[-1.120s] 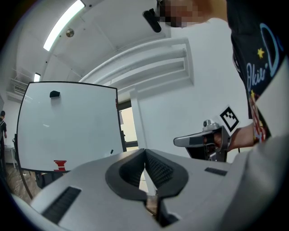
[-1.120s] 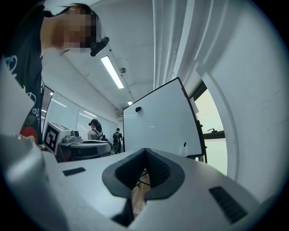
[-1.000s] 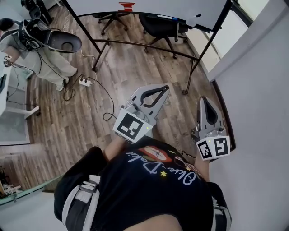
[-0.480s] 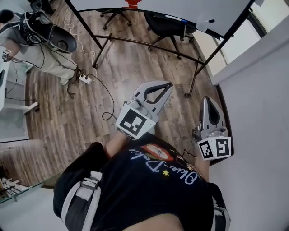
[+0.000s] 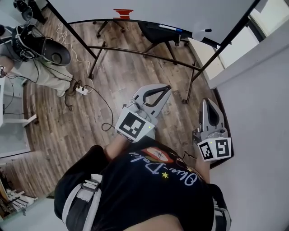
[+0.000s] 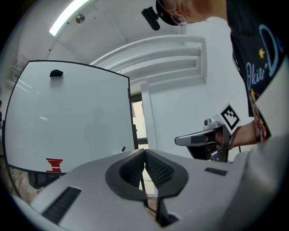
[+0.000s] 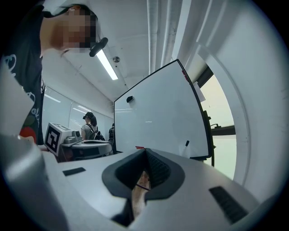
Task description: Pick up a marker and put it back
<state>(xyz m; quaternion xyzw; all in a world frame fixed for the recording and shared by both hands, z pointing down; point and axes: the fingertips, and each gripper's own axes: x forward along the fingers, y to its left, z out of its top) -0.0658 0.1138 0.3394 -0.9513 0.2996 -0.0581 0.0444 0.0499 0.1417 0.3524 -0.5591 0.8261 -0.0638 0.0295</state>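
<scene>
The left gripper (image 5: 168,86) had its jaws pressed together with nothing between them, as its own view (image 6: 144,151) showed. The right gripper (image 5: 206,100) was likewise closed and empty (image 7: 145,151). Each carried a cube printed with black-and-white square code patterns, the left cube (image 5: 132,126) and the right cube (image 5: 213,149); these patterns held no readable words. The person's black T-shirt (image 5: 149,189) bore pale cursive lettering that seemed to read "Okie-Dokie", though the letters were hard to make out.

The marker (image 5: 170,28) was well away from both grippers, lying flat on the tray along the lower edge of the whiteboard (image 5: 153,9). Its long axis ran along that tray, left to right in the head view; which end was capped was too small to tell. Near the tray's right end sat a white object with a dark tip (image 5: 202,31), too small to identify. The whiteboard carried a small red drawing (image 5: 123,12) with no legible words, and a black magnet (image 6: 56,73) near its top.

Both forearms were held out in front of the torso above the wooden floor (image 5: 67,126). The left gripper angled forward and to the right, towards the whiteboard. The right gripper pointed straight ahead beside a white wall (image 5: 262,113).
</scene>
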